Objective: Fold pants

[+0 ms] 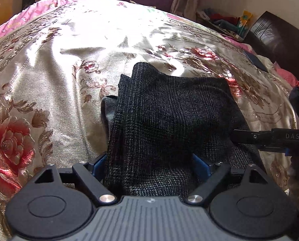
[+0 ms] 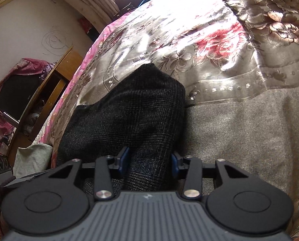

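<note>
The left gripper [image 1: 149,160] stood wide apart, dark pants [image 1: 169,116] bunched between its blue pads [image 1: 201,166], whether pressed I couldn't tell. The right gripper [image 2: 149,160] was clamped on a thick fold of the same checked cloth. Both pointed steeply downward at the pants, heaped on the floral bedspread [image 1: 59,70].

We see the pants [image 1: 169,108] as a dark charcoal knit with a fine grey grid-like weave, lying on a bedspread [image 1: 73,64] of shiny beige satin patterned with red and pink roses, brown leaves and scrolls, edged in pink. Each hand-held gripper, the left hand-held gripper [image 1: 149,166] and the right hand-held gripper [image 2: 149,160], is black with blue pads [image 2: 123,158] and a ribbed grey body.
</note>
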A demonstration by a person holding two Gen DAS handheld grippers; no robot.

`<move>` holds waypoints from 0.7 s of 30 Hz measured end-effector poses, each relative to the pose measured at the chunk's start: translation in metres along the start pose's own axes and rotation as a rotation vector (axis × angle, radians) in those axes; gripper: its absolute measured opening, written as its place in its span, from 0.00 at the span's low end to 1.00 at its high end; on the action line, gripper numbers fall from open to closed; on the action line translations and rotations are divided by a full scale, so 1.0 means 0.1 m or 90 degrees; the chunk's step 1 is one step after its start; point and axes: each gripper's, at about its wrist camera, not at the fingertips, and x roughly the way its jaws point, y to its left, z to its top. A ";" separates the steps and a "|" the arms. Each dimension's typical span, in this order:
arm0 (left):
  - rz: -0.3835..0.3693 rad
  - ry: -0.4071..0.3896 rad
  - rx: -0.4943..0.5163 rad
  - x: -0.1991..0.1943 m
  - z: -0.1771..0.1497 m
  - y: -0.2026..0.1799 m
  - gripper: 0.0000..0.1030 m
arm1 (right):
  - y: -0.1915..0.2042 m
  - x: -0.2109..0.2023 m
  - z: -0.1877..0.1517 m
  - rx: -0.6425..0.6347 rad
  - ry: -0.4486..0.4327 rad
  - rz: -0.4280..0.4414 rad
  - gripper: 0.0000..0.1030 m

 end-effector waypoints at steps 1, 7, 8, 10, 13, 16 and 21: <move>0.011 -0.004 0.012 -0.01 -0.01 -0.06 0.95 | -0.02 -0.03 0.01 0.006 0.002 0.005 0.30; -0.009 0.009 0.025 -0.04 -0.08 -0.39 0.92 | -0.15 -0.34 0.00 0.012 0.010 -0.008 0.25; -0.020 0.014 0.039 -0.02 -0.09 -0.50 0.92 | -0.19 -0.41 0.01 0.009 0.007 -0.018 0.25; -0.053 0.023 0.068 0.05 -0.10 -0.79 0.92 | -0.33 -0.61 0.04 0.008 -0.001 -0.052 0.25; -0.109 0.035 0.109 0.24 -0.07 -1.26 0.92 | -0.61 -0.96 0.12 0.014 -0.023 -0.104 0.25; -0.155 0.047 0.142 0.47 0.00 -1.75 0.92 | -0.92 -1.33 0.21 0.018 -0.045 -0.161 0.25; -0.223 0.060 0.216 0.85 0.10 -2.69 0.92 | -1.49 -1.90 0.35 0.040 -0.086 -0.260 0.25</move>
